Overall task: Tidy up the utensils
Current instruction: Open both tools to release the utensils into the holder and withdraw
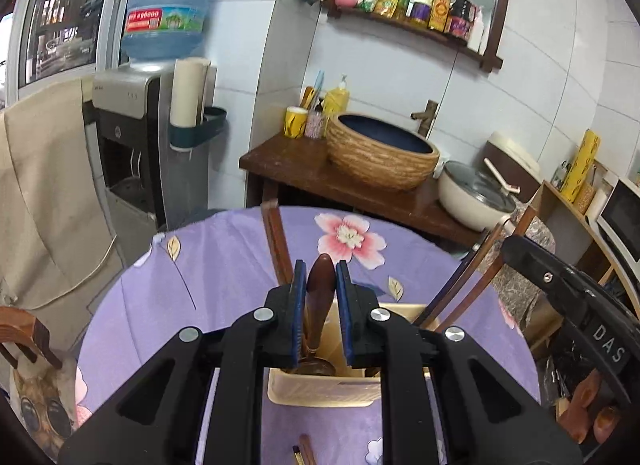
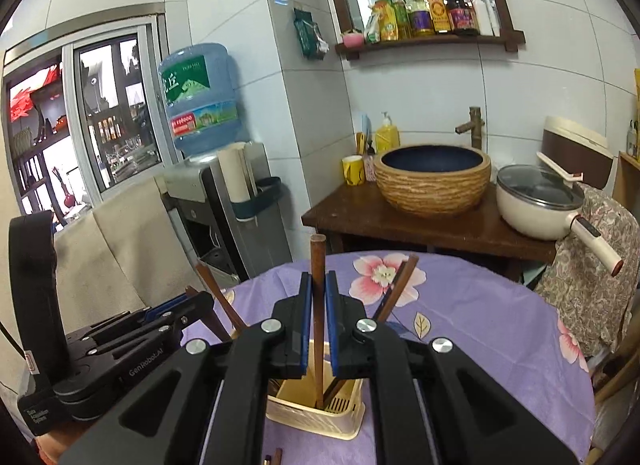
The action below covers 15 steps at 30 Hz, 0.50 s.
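While both sit over the cream utensil holder (image 2: 316, 411) at lower centre, left gripper (image 1: 320, 285) jaws flank the wooden spoon (image 1: 320, 285), contact unclear; right gripper (image 2: 319, 297) jaws clamp a chopstick (image 2: 318, 265) upright in the holder.

White-tiled walls (image 2: 540, 77) enclose the room. A wood-framed mirror shelf (image 2: 428, 41) holds bottles above a dark wooden counter (image 2: 360, 221) carrying a woven basin (image 2: 432, 181). A water dispenser (image 1: 132, 133) stands left of the counter, beside a sliding window (image 2: 80, 121).

"GenRobot.AI" on left tongs (image 2: 176, 307)
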Tool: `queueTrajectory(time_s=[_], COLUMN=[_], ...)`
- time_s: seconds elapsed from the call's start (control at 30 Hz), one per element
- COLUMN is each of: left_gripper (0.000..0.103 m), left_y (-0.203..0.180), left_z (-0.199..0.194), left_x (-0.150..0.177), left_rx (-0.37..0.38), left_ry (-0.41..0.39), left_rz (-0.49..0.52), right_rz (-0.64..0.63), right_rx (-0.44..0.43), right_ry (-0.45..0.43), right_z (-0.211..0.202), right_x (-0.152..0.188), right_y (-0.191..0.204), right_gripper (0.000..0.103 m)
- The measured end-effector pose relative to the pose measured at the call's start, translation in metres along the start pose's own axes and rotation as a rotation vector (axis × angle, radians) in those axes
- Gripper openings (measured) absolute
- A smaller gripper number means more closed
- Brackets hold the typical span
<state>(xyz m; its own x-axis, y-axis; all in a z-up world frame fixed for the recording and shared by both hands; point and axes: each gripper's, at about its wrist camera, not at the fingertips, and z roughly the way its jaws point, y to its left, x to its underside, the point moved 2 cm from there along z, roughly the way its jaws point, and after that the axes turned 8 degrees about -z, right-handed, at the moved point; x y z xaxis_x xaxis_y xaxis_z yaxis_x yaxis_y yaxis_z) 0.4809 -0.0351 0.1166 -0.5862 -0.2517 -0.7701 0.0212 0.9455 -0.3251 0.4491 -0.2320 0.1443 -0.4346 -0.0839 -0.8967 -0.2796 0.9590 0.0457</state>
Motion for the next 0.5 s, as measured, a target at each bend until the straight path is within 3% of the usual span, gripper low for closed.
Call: queueTrajectory(time_s=[0.33, 0.4, 0.43, 0.47, 0.5], left_gripper=[0.015, 0.019, 0.032, 0.052, 0.061], left_y=[0.008, 0.007, 0.006, 0.006, 0.008], left_z=[0.026, 0.022, 0.018, 0.014, 0.005], left_x=[0.024, 0.026, 0.027, 0.027, 0.028], left_rx=[-0.005, 0.004, 0.007, 0.01, 0.019], left_ry=[0.05, 0.035, 0.025, 0.011, -0.013], left_rz=[0.003, 0.011, 0.015, 0.015, 0.003], right_rz=[0.013, 0.009, 0.004, 0.001, 0.001], right_rx=[0.036, 0.041, 0.049, 0.059, 0.063], right_ry=[-0.001, -0.003, -0.012, -0.025, -0.038], right_z=[0.003, 0.002, 0.0, -0.003, -0.007], right_x=[0.011, 0.012, 0.014, 0.016, 0.016], right_y=[-0.011, -0.012, -0.012, -0.012, -0.012], right_gripper=[0.008, 0.016, 0.028, 0.036, 0.049])
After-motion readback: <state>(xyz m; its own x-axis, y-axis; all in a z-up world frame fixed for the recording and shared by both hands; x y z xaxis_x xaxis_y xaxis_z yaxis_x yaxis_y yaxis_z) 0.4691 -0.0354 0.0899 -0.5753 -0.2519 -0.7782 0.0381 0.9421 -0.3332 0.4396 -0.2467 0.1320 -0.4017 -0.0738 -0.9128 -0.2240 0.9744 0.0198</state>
